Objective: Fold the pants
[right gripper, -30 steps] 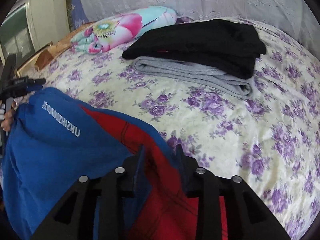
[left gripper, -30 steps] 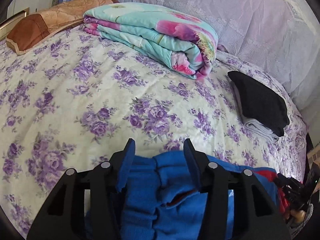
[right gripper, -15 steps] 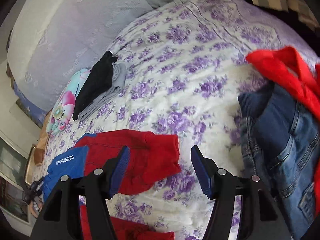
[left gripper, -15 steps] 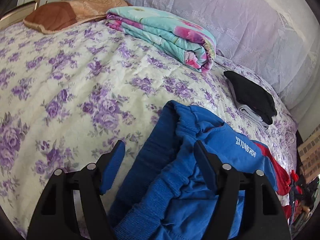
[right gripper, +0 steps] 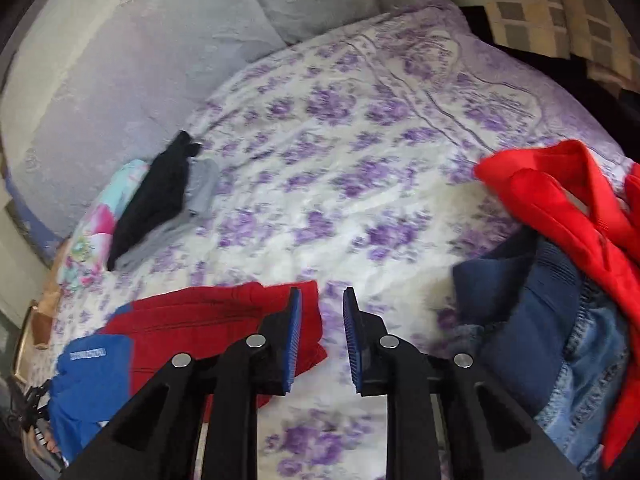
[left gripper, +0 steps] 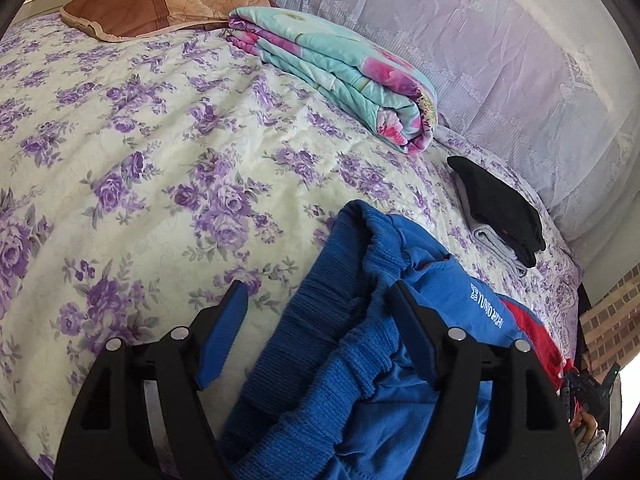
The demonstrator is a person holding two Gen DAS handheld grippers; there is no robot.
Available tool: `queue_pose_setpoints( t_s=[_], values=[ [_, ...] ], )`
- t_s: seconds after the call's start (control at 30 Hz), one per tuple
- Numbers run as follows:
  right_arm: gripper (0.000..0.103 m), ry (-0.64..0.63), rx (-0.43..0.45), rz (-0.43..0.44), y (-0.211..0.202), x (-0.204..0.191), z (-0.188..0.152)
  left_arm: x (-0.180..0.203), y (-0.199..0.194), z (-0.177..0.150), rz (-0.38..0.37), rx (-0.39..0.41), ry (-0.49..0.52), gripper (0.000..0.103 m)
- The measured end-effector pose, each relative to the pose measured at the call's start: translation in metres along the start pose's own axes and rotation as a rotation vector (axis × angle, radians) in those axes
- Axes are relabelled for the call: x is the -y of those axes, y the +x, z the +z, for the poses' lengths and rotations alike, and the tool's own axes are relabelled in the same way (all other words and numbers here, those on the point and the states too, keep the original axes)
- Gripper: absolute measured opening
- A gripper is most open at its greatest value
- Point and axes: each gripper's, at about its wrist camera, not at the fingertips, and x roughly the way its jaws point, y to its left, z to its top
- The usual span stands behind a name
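1. A second earlier the left claw (left gripper: 316,332) had been clamped on the blue waistband of the pants (left gripper: 360,360). By this moment its fingers stood wide apart, with the ribbed band lying loose between them and under the right-hand finger. The waist end had been let go onto the bed (left gripper: 160,160).

2. Ahead of the left claw and to its right, the blue panel with white lettering ran on into the red leg. Further ahead lay the folded quilt (left gripper: 340,80), and to the right of that the black and grey folded stack (left gripper: 496,208).

3. The right claw (right gripper: 322,336) had likewise gripped the red cloth a second earlier. Half a second before this moment its fingers were spread wide. Now they had drawn nearer together, a narrow gap remaining, and nothing showed between them but bedspread (right gripper: 360,160).

4. In the right wrist view the pants (right gripper: 200,328) lay to the left of the right claw, the red hem passing behind its left finger; contact could not be told. To the right sat a heap of red clothing (right gripper: 560,200) and denim (right gripper: 580,340).

5. Judged from this, the pants had been laid down, and the right claw seemed poised for a fresh grip at the red hem to make the next fold.
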Motion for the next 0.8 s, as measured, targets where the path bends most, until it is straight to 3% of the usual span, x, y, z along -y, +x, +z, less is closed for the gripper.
queue_pose_setpoints(
  t_s=[0.07,0.1,0.2,0.33,0.4,0.43,0.47,0.53,0.63,0.7,0.73,0.8],
  values=[
    [0.046,0.061,-0.009,0.06,-0.016,0.012,-0.012,-0.002,-0.002,0.0,-0.008,0.004,-0.004,0.072],
    [0.049,0.075,-0.003,0.091,-0.03,0.015,-0.023,-0.002,-0.002,0.001,-0.013,0.003,-0.005,0.073],
    [0.051,0.046,-0.064,0.17,-0.061,0.009,-0.065,-0.001,-0.002,0.001,-0.021,0.003,0.0,0.076],
    [0.055,0.082,-0.18,0.18,-0.071,0.012,-0.12,0.001,-0.003,0.0,-0.036,0.005,0.008,0.08],
    [0.055,0.088,-0.155,0.184,-0.07,0.014,-0.13,0.002,-0.005,-0.002,-0.04,0.009,0.011,0.08],
    [0.054,0.089,-0.145,0.182,-0.07,0.012,-0.132,0.002,-0.005,-0.002,-0.04,0.011,0.014,0.081],
    [0.035,0.081,-0.136,0.19,-0.07,0.008,-0.133,0.003,-0.006,-0.003,-0.037,0.014,0.018,0.081],
    [0.015,0.051,-0.146,0.274,-0.069,-0.004,-0.136,0.004,-0.007,-0.005,-0.026,0.018,0.027,0.081],
    [0.013,-0.021,-0.038,0.281,-0.093,-0.015,-0.126,0.005,-0.01,-0.008,-0.019,0.025,0.036,0.081],
    [0.01,-0.021,0.036,0.236,-0.111,-0.003,-0.113,0.005,-0.011,-0.009,-0.018,0.018,0.035,0.081],
    [0.003,-0.019,0.051,0.188,-0.115,0.007,-0.109,0.005,-0.012,-0.01,-0.017,0.012,0.034,0.081],
    [0.001,-0.025,0.067,0.023,-0.115,0.027,-0.106,0.007,-0.018,-0.015,-0.014,0.003,0.045,0.081]
  ],
)
